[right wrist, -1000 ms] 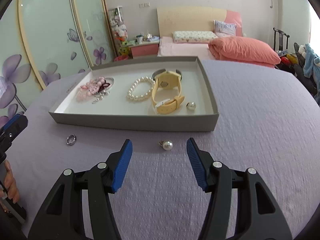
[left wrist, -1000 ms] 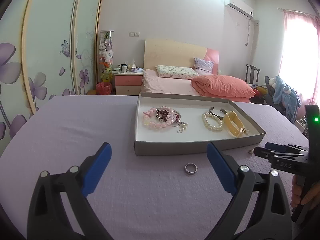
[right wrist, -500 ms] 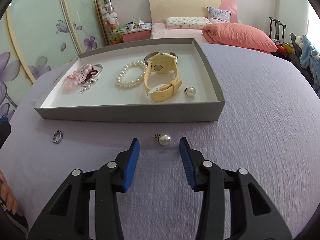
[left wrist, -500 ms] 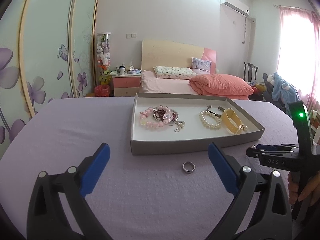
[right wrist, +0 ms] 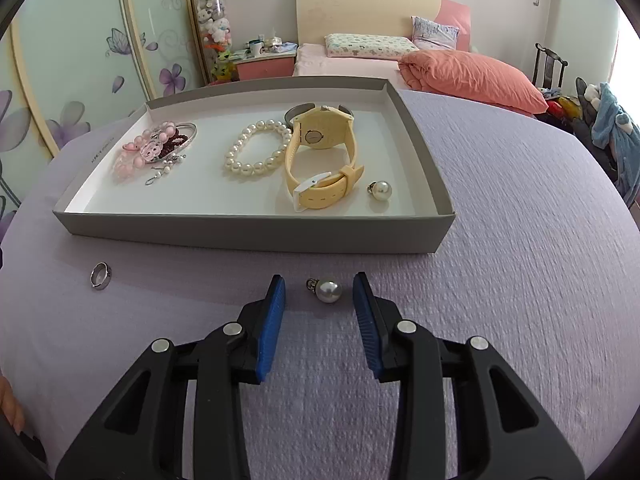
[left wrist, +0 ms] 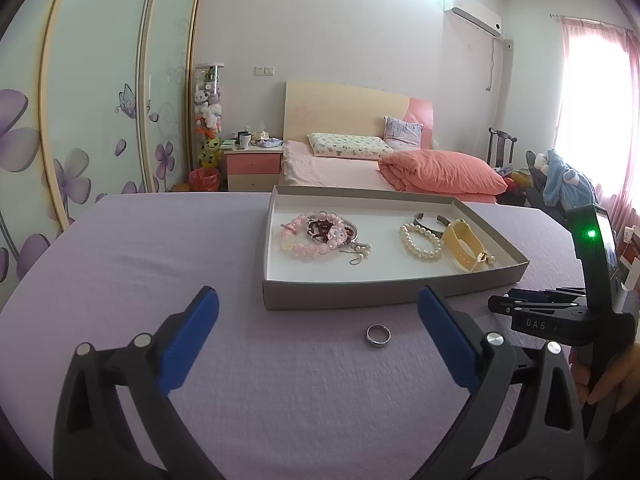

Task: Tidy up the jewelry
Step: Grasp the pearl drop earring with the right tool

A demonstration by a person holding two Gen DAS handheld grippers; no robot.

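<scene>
A bench (right wrist: 520,240) covered in lilac textured cloth carries a shallow grey cardboard tray (right wrist: 256,234) with a white floor. Inside the tray, from left to right in the right wrist view, lie a tangle of pink bead bracelets (right wrist: 154,150), a pearl bracelet (right wrist: 256,148), a yellow wristwatch (right wrist: 320,156) and a pearl earring (right wrist: 380,191) near the tray's right front corner.

Outside the tray, just in front of its near wall, a second pearl earring (right wrist: 326,290) rests on the cloth. The right tool (right wrist: 319,284) points down at it, with 1 blue pad on each side of the pearl. Its jaws are closing, and the pads have not yet touched the pearl; a gap shows on both sides.

Further left on the cloth, well apart from the earring, lies a silver ring (left wrist: 378,336). The left tool (left wrist: 318,304) hovers above the bench with its jaws wide apart and nothing between them; the ring lies on the cloth in the gap, nearer the right pad.

A person's fingers (left wrist: 604,384) grip the handle of the right tool at the edge of the left wrist view.
</scene>
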